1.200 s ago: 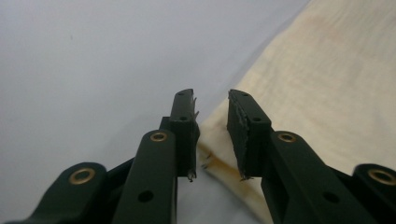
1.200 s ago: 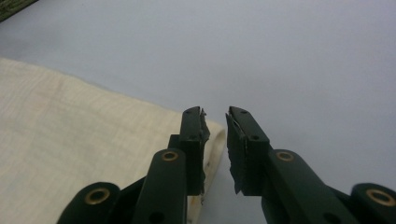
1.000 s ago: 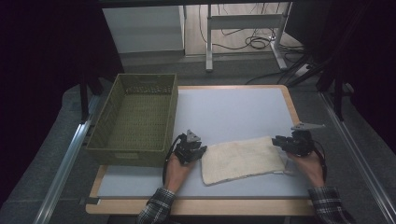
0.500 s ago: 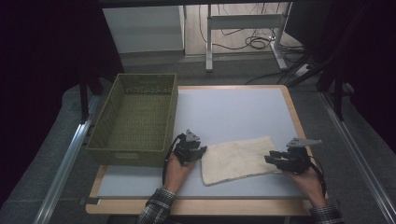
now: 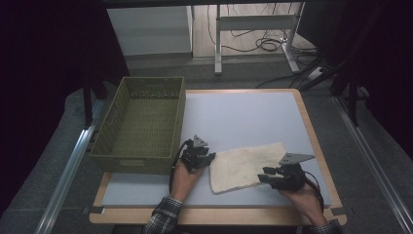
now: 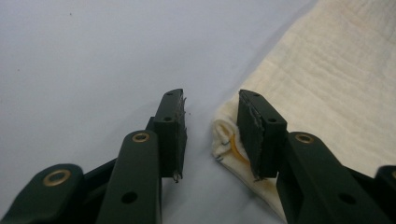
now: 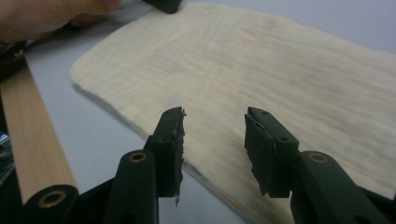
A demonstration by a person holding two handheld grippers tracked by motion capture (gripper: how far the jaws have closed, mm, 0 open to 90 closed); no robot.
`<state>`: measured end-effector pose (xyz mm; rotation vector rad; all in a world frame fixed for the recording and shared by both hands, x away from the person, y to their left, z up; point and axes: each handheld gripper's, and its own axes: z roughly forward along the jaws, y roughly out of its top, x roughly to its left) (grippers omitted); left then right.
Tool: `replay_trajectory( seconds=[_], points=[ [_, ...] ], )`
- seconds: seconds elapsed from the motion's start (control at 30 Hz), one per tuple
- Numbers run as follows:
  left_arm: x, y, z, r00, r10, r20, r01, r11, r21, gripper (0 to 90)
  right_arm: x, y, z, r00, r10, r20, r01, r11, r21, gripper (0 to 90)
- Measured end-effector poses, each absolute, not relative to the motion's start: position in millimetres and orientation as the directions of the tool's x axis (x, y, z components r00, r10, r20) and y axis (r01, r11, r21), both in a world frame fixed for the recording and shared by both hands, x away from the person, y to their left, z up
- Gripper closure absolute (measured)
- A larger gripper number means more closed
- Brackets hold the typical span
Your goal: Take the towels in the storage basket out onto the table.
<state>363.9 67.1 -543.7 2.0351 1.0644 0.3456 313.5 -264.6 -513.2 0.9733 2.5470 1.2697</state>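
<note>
both tongs (image 5: 210,159) (image 5: 265,177) parted, gripping nothing, cream ribbed cloth (image 5: 247,165) folded flat between them

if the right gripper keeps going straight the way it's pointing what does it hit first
Probably the cream cloth: the right gripper has open jaws over its near edge, aimed across it. Beyond lies the left gripper, though depth is unclear.

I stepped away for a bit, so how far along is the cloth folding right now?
The cream cloth already looks folded, lying flat on the table. In hand: the left gripper has open jaws at its left corner, and the right gripper, jaws just opening, sits at its near edge. Probably left: another fold, or moving it into the green basket, which holds no cloth.
</note>
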Motion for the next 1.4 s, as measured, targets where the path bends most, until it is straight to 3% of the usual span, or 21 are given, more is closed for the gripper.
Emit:
replay_trajectory(
  seconds=[0.77, 1.07, 1.3, 1.4],
  points=[
    [364.7, 68.9, -543.6, 0.615, 0.780, -0.115, 0.567, -0.337, 0.752, 62.4, 294.4, -143.0, -522.9, -0.907, 0.383, 0.177, 0.380, 0.558, 0.738, 59.4],
    [365.1, 69.8, -543.8, 0.597, 0.792, -0.126, 0.578, -0.316, 0.753, 67.5, 290.4, -112.1, -532.4, -0.911, 0.402, 0.091, 0.340, 0.609, 0.717, 55.9],
    [363.5, 67.3, -543.6, 0.603, 0.792, -0.098, 0.563, -0.335, 0.756, 68.1, 281.3, -106.4, -532.1, -0.909, 0.414, -0.052, 0.262, 0.664, 0.701, 75.7],
    [360.7, 63.8, -542.9, 0.642, 0.764, -0.062, 0.529, -0.382, 0.758, 81.4, 280.8, -106.7, -531.2, -0.909, 0.410, -0.070, 0.251, 0.675, 0.694, 83.1]
  ],
)
